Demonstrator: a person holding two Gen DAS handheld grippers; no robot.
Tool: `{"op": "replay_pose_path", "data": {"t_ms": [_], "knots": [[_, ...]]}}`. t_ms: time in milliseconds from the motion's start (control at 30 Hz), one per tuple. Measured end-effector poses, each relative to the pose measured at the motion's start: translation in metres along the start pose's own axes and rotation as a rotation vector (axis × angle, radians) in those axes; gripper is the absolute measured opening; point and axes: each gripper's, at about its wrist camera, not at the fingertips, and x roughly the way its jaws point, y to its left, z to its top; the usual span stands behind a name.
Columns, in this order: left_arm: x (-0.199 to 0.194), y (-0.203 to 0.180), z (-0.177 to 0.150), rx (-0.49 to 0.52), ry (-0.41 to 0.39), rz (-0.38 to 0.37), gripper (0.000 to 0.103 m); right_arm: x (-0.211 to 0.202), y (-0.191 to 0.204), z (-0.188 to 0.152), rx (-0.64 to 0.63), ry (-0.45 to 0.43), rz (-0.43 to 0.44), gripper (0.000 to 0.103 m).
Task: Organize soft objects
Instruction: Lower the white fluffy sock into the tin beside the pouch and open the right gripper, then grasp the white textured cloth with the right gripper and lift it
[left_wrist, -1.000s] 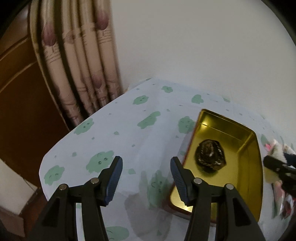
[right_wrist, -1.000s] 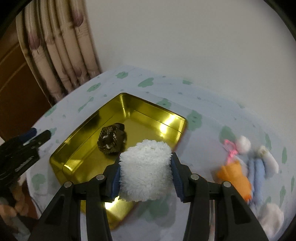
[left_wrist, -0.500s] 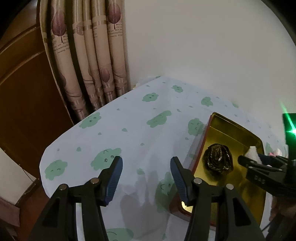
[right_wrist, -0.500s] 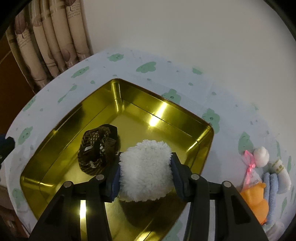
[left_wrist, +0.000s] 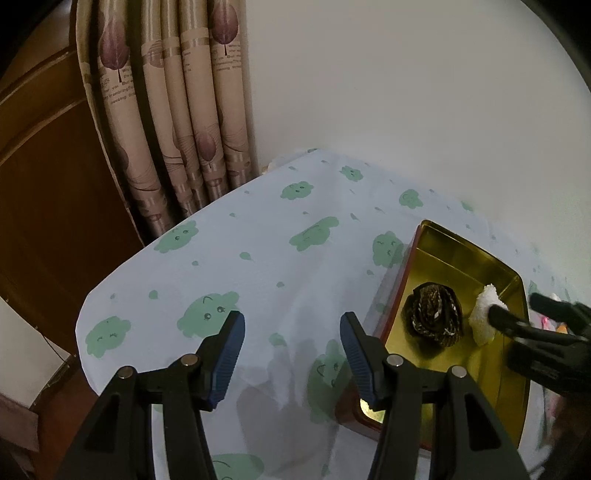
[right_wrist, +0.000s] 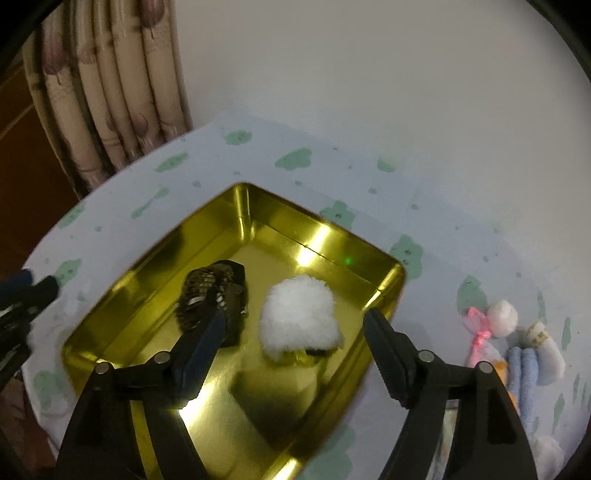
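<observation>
Released fluffy white roll resting in glossy gold tray, right fingers opening, left fingers apart

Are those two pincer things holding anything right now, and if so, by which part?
Nothing is held. The right tool is opening, its pads clear of the fluffy white roll lying in the gold tin. The left tool is open over the tablecloth.

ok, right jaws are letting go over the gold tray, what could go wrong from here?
1. The right gripper is opening with its left finger right against the dark woven scrunchie; pulling back could snag and drag it.
2. The white fluffy roll looks tilted on the gold tray; it may topple or unroll.
3. The remaining soft toys sit near the tablecloth edge.
</observation>
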Motion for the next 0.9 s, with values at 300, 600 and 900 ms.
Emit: {"op": "replay_pose_path", "data": {"t_ms": [300,600,900], "knots": [[-0.002,-0.002,-0.001,0.013,-0.001,0.010,0.055,-0.068,-0.053,-0.046,0.054,-0.057,-0.041,0.076],[-0.006,-0.009,-0.004,0.047,-0.017,0.025,0.055,-0.119,-0.158,-0.095,0.211,-0.075,-0.207,0.081],[-0.010,-0.019,-0.007,0.094,-0.034,0.036,0.055,-0.127,-0.235,-0.144,0.351,-0.018,-0.252,0.087]]}}
